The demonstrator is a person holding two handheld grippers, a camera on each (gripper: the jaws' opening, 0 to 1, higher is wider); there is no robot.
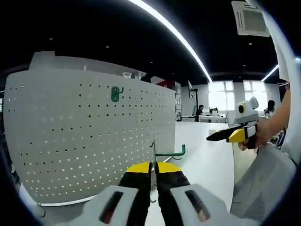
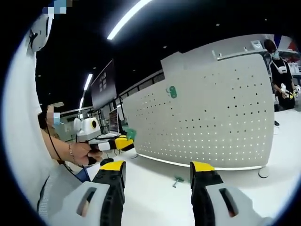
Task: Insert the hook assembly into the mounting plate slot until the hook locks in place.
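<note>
Left gripper [image 1: 153, 170] clamps a green hook [image 1: 169, 153] before the white pegboard [image 1: 89, 132].
Right gripper [image 2: 157, 170] stands open, empty; a second hook [image 2: 172, 92] hangs at the board's 11 o'clock.

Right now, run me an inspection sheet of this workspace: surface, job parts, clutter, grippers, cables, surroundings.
Surface: white table, mostly bare.
Job's things: white pegboard stands upright on the table; one green hook already hangs high on it; a second green hook is pinched in the left gripper, short of the board.
Clutter: a small green part lies on the table in front of the board.
Grippers: left shut on the second green hook; right gripper open, empty.
Cables: nothing seen.
Surroundings: office with ceiling light strips, a dark screen, windows, other people in the background.
</note>
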